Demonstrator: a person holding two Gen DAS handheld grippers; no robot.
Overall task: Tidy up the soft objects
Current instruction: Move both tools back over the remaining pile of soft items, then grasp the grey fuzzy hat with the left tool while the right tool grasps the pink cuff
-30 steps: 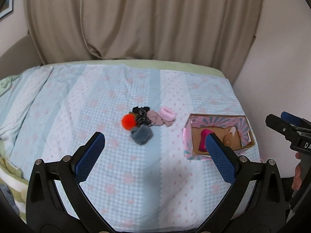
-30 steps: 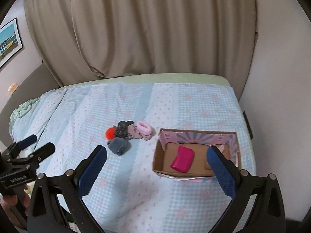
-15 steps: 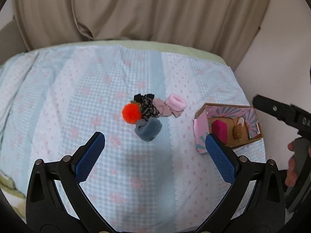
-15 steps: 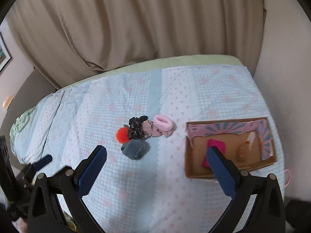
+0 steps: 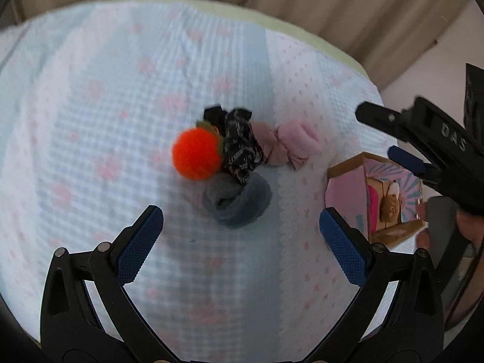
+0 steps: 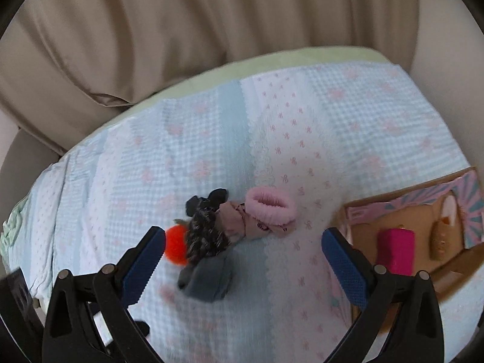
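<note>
A small heap of soft things lies mid-bed: an orange pom-pom (image 5: 196,154) (image 6: 175,246), a black patterned scrunchie (image 5: 240,146) (image 6: 205,234), a grey rolled sock (image 5: 237,201) (image 6: 208,278) and a pink rolled sock (image 5: 298,143) (image 6: 269,213). My left gripper (image 5: 240,240) hangs open just short of the grey sock. My right gripper (image 6: 242,261) is open too, straddling the heap from above, empty. A cardboard box (image 5: 348,178) (image 6: 363,233) to the right holds a magenta item (image 6: 394,252) and a brown one (image 6: 440,239).
The bed carries a pale blue and pink quilt (image 5: 121,90) (image 6: 332,121). Beige curtains (image 6: 211,30) hang behind it, with a wall on the right. In the left wrist view the other gripper's body (image 5: 435,139) and a hand (image 5: 466,227) hover over the box.
Both grippers have dropped closer to the heap, which now looks bigger in each view. The right one swung left, away from the box. Jaws stayed open.
</note>
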